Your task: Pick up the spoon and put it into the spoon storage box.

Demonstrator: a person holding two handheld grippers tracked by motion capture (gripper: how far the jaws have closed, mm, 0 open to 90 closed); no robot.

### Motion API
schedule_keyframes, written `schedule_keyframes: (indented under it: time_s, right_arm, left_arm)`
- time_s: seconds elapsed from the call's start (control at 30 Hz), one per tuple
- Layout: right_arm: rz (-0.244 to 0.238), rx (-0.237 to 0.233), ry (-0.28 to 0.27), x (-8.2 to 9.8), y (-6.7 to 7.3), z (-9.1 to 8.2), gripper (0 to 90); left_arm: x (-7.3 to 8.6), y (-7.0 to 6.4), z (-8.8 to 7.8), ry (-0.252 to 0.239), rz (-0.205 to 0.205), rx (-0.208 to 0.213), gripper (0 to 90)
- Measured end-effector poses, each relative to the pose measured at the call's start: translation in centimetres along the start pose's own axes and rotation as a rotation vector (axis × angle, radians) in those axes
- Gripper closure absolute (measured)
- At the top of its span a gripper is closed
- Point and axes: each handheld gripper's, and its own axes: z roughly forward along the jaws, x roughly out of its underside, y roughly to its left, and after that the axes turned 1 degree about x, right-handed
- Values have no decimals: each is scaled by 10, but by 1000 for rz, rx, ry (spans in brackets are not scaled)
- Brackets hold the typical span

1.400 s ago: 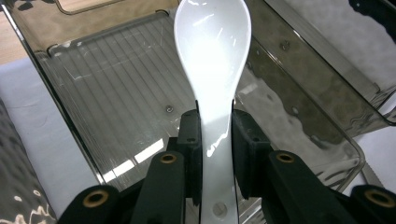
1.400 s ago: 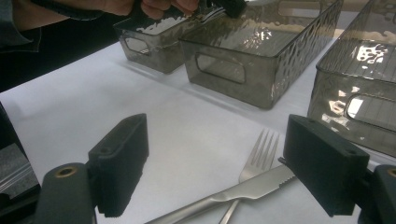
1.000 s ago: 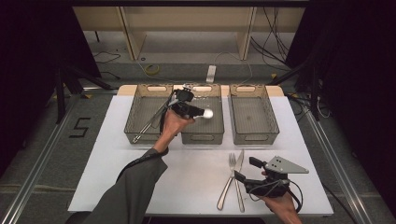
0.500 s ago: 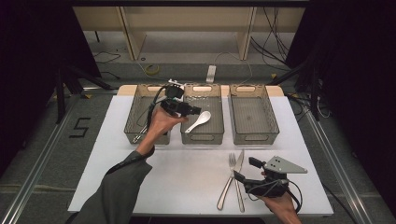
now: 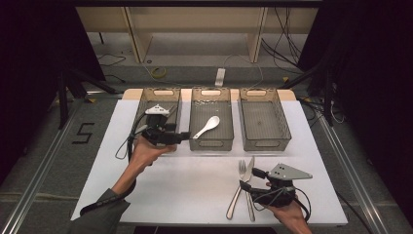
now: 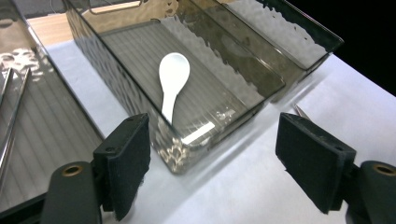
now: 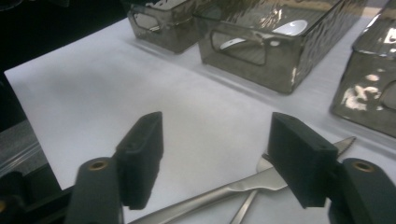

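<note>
Three smoked-plastic bins stand in a row at the back of the white table (image 5: 122,170): the left bin (image 5: 171,99), the middle bin (image 5: 210,144) and the right bin (image 5: 264,117). One white spoon (image 5: 207,126) lies in the middle bin. The left gripper (image 5: 187,135), its jaws having just opened, hangs released and empty beside it. One fork (image 5: 237,187) and one knife (image 5: 249,187) lie on the table. The right gripper (image 5: 247,178) is over their handles; its jaws have been closing, not yet clamped.

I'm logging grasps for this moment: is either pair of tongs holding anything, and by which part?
Nothing is held. The left tongs stand open, the white spoon lying in the middle bin; the right tongs are open above the cutlery.
</note>
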Motion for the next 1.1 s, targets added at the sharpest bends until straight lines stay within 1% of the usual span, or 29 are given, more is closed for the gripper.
schedule_keyframes:
  time_s: [0.07,0.17,0.2,0.33,0.4,0.47,0.5,0.57,0.6,0.63,0.77,0.87,0.93,1.1]
  right_arm:
    - [-3,-6,26,0,3,4,431]
    - [-10,-21,60,1,6,8,488]
    - [-8,-25,68,2,6,10,507]
    - [-15,-37,93,3,9,15,567]
    - [-13,-42,102,3,10,17,588]
    - [-17,-54,110,2,11,19,611]
    - [-19,-53,113,2,12,20,622]
    - [-22,-61,119,2,13,21,647]
    - [-25,-64,122,3,13,22,658]
    - [-28,-67,126,3,13,23,672]
    - [-31,-74,136,2,14,25,729]
    - [-42,-81,151,3,15,28,769]
    - [-46,-84,164,3,15,30,798]
    - [-54,-89,181,4,15,34,870]
  left_arm:
    - [9,-3,-7,-47,5,-2,249]
    - [20,-5,-17,-76,12,3,248]
    - [24,-5,-19,-82,10,12,249]
    - [38,-7,-25,-84,11,24,240]
    - [45,-7,-28,-67,9,35,236]
    - [49,-7,-31,-61,21,36,225]
    - [50,-7,-34,-67,18,39,222]
    - [52,-7,-38,-82,-3,53,216]
    - [54,-7,-39,-83,-3,58,213]
    - [55,-7,-40,-82,5,61,211]
    - [60,-7,-43,-80,2,54,196]
    - [63,-7,-46,-87,20,40,191]
    - [64,-8,-47,-89,20,41,191]
    - [67,-9,-47,-74,23,43,183]
